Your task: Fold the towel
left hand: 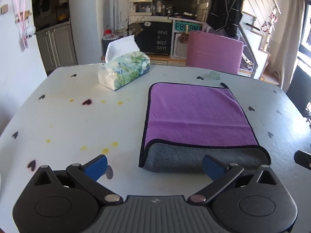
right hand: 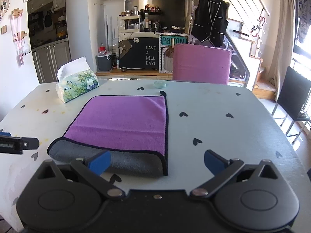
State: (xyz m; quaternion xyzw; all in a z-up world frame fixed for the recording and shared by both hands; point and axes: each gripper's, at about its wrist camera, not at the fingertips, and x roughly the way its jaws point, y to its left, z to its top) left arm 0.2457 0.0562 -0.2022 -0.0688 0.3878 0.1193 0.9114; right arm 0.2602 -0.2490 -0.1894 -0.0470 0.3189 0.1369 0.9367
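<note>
Your left gripper (left hand: pixel 154 167) sits nearest the lens, blue pads spread wide with nothing between them, hovering at the near-left corner of the purple towel (left hand: pixel 196 114); your right gripper (right hand: pixel 157 164) is likewise spread and empty at the near-right corner. The towel lies on the white table (left hand: pixel 77 120), folded over once so a strip of its grey underside (right hand: pixel 132 164) shows along the near edge. A tissue pack (left hand: pixel 124 71) stands beyond it to the left, and a pink chair (right hand: pixel 201 64) at the far side.
</note>
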